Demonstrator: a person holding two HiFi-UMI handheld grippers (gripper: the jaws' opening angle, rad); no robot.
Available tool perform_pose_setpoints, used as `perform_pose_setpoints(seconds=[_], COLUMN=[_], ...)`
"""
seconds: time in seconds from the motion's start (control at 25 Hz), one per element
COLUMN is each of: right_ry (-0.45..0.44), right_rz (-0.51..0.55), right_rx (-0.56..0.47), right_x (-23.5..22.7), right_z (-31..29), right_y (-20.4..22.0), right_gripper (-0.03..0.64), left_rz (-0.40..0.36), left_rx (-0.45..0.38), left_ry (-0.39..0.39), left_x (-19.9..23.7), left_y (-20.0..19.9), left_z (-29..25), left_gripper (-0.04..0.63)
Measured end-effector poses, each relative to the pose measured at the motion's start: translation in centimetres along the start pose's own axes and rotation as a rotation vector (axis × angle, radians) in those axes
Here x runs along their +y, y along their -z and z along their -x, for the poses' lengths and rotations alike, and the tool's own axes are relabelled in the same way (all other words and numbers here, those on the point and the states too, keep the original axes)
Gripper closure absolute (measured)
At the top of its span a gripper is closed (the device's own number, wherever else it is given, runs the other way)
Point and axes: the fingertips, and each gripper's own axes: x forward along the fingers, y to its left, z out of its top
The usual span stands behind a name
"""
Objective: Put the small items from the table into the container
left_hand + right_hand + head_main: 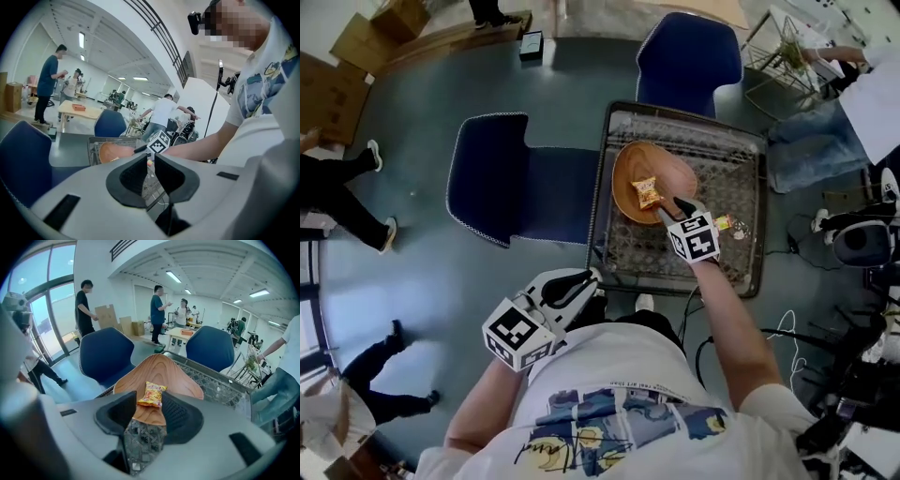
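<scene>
A wooden bowl [628, 178] stands on the metal mesh table [731, 159]. An orange snack packet [647, 192] lies flat inside it. My right gripper [670, 208] hovers over the bowl's near edge, open, its pads not touching anything. The right gripper view shows the packet [151, 394] resting in the bowl [161, 369] just past the spread fingertips of the right gripper [149, 400]. A small colourful item [727, 223] lies on the mesh to the right of that gripper. My left gripper [592, 277] is held back at the table's near-left corner, close to my body, jaws together and nothing between them [149, 161].
One blue chair [502, 173] stands left of the table and another [689, 56] behind it. Several people stand around the room. Cables and equipment [862, 244] lie on the floor to the right.
</scene>
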Motion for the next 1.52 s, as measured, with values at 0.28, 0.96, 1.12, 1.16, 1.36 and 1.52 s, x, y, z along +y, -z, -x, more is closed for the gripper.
perform_pose_setpoints(seconds=[0.28,0.96,1.12,1.16,1.36,1.52], right_ry=[-0.015,-0.006,-0.028,-0.032,-0.062,-0.074], right_rz=[0.028,0.019,0.04,0.044,0.059,0.062], right_rx=[-0.046,-0.092,-0.077,-0.075,-0.072,-0.084], right_x=[1.8,-2.3,-2.6,-2.7,-2.6,-2.9], right_z=[8.7,23.9,24.9,25.1,25.4,25.6], right_y=[5.7,18.2,20.5,21.0,22.9,23.5], right_gripper=[0.456,0.456,0.456,0.456,0.456,0.456], left_rz=[-0.024,-0.12,-0.116,-0.116,-0.104,-0.107], left_rx=[0.03,0.109,0.116,0.115,0.117,0.119], left_ry=[0.097,0.146,0.114,0.108,0.057,0.039], left_x=[-6.3,-19.9,-21.7,-22.0,-23.2,-23.9], left_y=[0.7,1.0,2.3,2.5,3.6,4.1], left_z=[-5.2,-16.0,-16.6,-16.8,-16.9,-17.3], left_gripper=[0.563,0.588,0.588,0.588,0.588,0.588])
